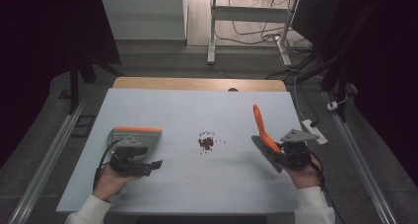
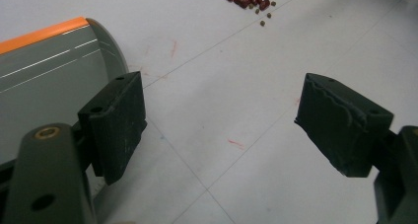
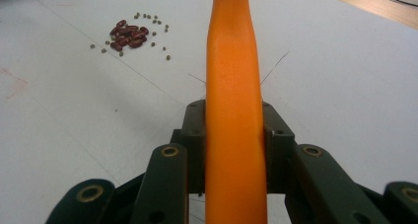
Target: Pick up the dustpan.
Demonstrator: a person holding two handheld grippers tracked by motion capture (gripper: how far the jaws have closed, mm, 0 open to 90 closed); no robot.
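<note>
The table (image 1: pixel 148 194) is lying under everything as one white work surface, and it is carrying one dustpan, one brush and one small pile of beans.

The dustpan (image 1: pixel 135 136) is sitting flat at about nine o'clock from the pile, well apart from it, with its orange edge at the far side. It is probably waiting there to receive what the brush pushes.

The left gripper (image 1: pixel 156 164) is resting just beside the dustpan, at its six o'clock. In the left gripper view the jaws are standing wide apart with only bare table between them, and the dustpan (image 2: pixel 44 81) is lying just beyond the left jaw, so I think this hand is preparing to take the pan.

The right gripper (image 3: pixel 234 135) is sitting at about three o'clock from the pile. Its jaws are pressing on the orange handle of the brush (image 1: pixel 263 135), one on each side. The handle is pointing to twelve o'clock, and the dark bristle part is lying low near the table, I judge ready for sweeping.

The beans (image 1: pixel 206 142) are lying at the table centre: one tight red cluster of maybe a dozen, plus many smaller greenish grains around it, too small for an exact count.
</note>
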